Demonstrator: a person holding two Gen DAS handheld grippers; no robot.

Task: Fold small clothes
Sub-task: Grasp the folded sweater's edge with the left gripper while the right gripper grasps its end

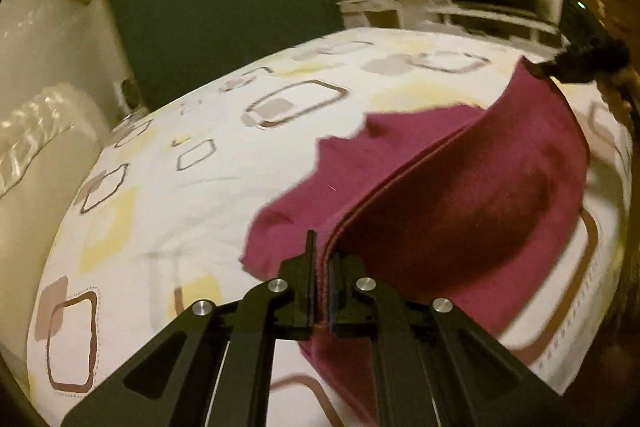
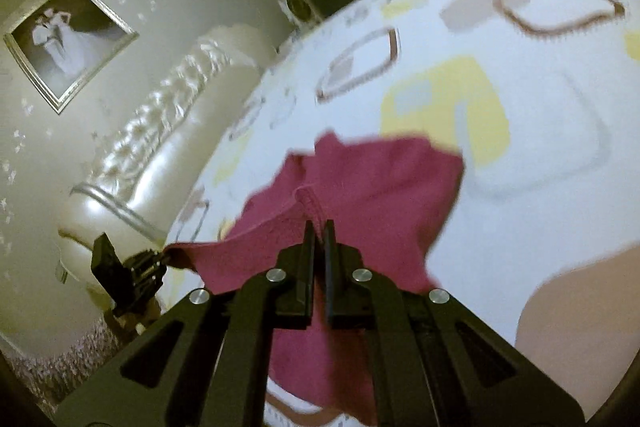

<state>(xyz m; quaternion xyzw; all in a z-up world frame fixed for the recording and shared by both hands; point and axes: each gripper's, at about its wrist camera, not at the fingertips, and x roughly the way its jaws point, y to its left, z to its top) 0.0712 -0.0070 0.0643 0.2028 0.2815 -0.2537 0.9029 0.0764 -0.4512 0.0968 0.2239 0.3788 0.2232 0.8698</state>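
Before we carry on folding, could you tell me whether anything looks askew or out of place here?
Nothing stands out. The left gripper and right gripper each pinch an edge of the magenta garment, which hangs stretched between them over the patterned bedspread.

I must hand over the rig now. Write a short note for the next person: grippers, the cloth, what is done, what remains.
Left gripper: shut on the hem of the magenta garment.
Right gripper: shut on another edge of the garment.
Garment: one edge raised between both grippers, the rest lying on the bed sheet.
Done: both edges gripped and raised.
Left: no finished fold visible yet; probably carry the raised edge over, lay it flat, release.
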